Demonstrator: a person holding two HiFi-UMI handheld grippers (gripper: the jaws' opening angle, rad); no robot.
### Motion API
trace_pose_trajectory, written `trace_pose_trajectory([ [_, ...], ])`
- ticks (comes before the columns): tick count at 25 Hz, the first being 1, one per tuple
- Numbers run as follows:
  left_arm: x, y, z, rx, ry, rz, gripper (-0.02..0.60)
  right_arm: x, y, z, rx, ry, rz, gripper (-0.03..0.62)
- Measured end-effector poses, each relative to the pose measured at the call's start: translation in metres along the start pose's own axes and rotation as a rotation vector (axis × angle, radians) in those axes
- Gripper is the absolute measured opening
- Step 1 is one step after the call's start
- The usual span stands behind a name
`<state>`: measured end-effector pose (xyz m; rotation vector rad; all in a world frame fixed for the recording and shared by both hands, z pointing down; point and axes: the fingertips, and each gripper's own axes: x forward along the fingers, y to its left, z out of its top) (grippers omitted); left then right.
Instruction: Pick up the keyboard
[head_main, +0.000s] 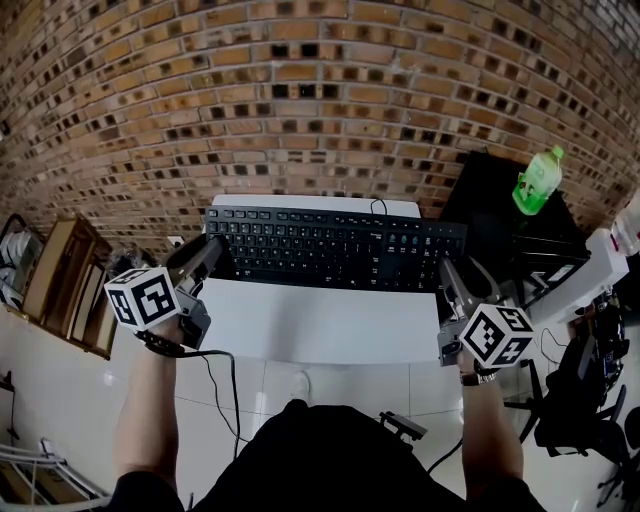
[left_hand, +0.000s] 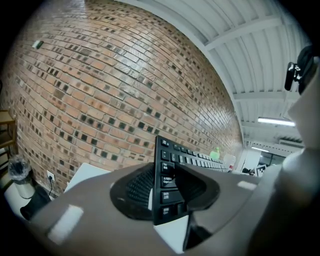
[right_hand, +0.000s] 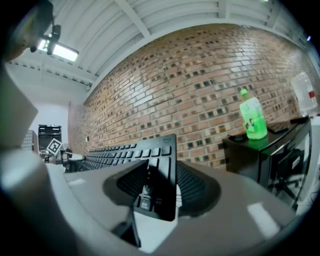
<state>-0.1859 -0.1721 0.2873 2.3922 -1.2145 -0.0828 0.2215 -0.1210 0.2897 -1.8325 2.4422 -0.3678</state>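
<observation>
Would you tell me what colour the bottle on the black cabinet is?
The bottle is bright green; the right gripper view shows it best.

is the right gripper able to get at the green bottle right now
Probably not yet. The right gripper is shut on the right end of the keyboard, so its jaws are full. The green bottle on the black cabinet looks unobstructed, but it must let go first.
</observation>
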Motion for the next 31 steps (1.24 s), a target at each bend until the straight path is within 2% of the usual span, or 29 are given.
trace_pose_trajectory([
  [31,-0.012,-0.011,0.012,0.011,-0.047,-0.004,0.137,-0.004,0.007,0.022,-0.034,-0.047,0.026,0.184],
])
